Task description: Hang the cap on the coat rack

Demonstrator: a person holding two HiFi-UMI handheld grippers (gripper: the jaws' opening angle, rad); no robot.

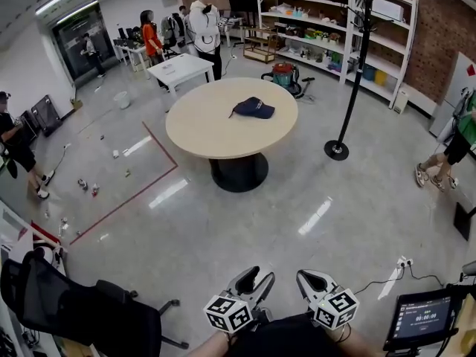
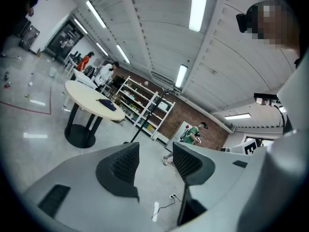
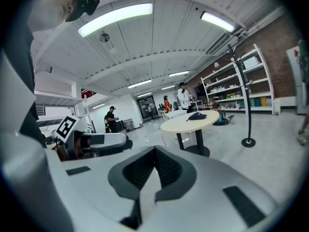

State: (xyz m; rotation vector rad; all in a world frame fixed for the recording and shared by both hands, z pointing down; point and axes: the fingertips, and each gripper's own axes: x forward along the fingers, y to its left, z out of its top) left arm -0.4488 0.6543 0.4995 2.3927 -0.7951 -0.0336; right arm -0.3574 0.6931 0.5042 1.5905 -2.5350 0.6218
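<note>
A dark blue cap lies on the round beige table in the middle of the room. The black coat rack stands on the floor to the table's right, in front of the shelves. Both grippers are held low near my body, far from the table. My left gripper has its jaws apart with nothing between them. My right gripper has its pads pressed together and holds nothing. The left gripper view shows the cap and the coat rack; in the right gripper view the cap and the coat rack appear too.
White shelving lines the brick wall behind the rack. A small white table and several people stand at the back. A black chair is at my left, a tablet at my right. Red tape marks the floor.
</note>
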